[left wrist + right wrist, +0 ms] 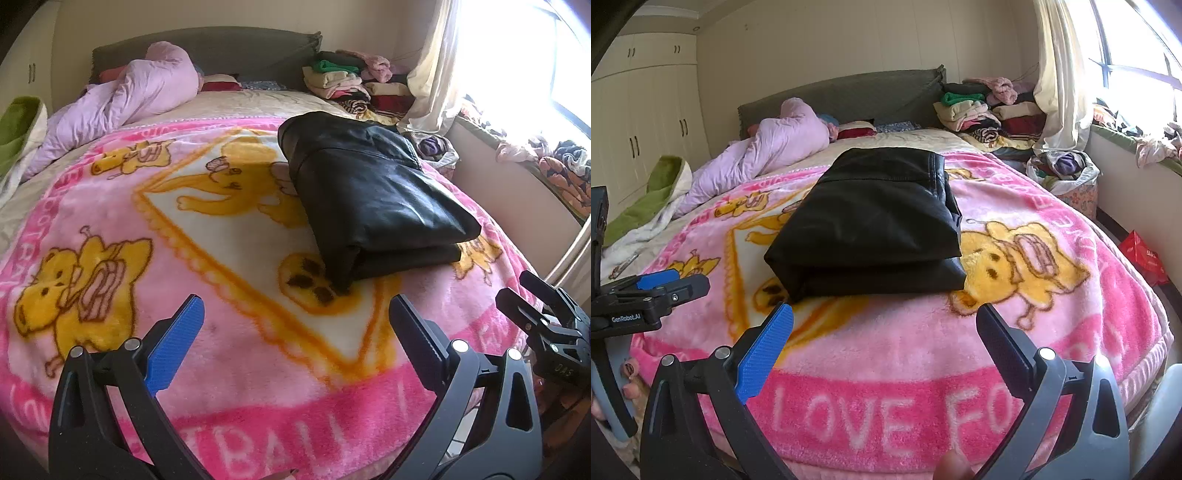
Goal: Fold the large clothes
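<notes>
A big bed (923, 136) fills the room. A fluffy pink blanket (923, 350) with yellow bears covers it. A black jacket (871, 218) lies folded in a neat pile in the middle of the blanket. It looks like leather, though that is hard to tell. A lilac quilt (768, 151) sits bunched up by the headboard. Stacked clothes (982, 107) sit in the far corner. The left gripper (295, 332) and the right gripper (884, 334) hang over the near edge, spread wide, holding nothing.
</notes>
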`<state>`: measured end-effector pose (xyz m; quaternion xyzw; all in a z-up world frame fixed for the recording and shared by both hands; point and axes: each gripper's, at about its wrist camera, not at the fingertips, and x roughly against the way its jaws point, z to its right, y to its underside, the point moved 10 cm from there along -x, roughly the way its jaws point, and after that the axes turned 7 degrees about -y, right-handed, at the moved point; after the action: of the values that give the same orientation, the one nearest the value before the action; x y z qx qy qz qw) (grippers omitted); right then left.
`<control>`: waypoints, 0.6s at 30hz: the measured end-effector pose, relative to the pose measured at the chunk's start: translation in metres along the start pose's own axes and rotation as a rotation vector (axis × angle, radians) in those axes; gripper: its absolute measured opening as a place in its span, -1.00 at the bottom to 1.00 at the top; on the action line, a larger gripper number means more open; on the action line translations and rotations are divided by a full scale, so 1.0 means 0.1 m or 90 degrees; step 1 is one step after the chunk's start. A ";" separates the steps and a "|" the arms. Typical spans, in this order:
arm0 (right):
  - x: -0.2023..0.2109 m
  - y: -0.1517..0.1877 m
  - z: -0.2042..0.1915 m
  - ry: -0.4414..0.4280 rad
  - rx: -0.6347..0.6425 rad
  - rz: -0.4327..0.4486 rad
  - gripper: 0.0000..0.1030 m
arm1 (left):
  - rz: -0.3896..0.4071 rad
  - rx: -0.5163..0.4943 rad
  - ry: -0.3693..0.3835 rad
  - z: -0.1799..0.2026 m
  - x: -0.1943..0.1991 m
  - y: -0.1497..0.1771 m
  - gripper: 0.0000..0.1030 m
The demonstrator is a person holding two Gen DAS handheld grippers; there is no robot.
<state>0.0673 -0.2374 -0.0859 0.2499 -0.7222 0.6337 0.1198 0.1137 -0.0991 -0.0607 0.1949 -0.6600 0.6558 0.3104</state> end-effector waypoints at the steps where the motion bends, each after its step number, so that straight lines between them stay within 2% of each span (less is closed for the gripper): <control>1: 0.00 0.00 0.00 -0.001 0.001 0.000 0.92 | 0.001 0.000 -0.001 0.00 0.00 0.00 0.82; 18: 0.01 0.01 0.05 0.003 -0.009 -0.006 0.92 | 0.000 0.000 -0.015 -0.04 0.00 0.00 0.82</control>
<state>0.0663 -0.2429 -0.0870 0.2510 -0.7252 0.6284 0.1267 0.1137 -0.0950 -0.0610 0.2027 -0.6636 0.6537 0.3021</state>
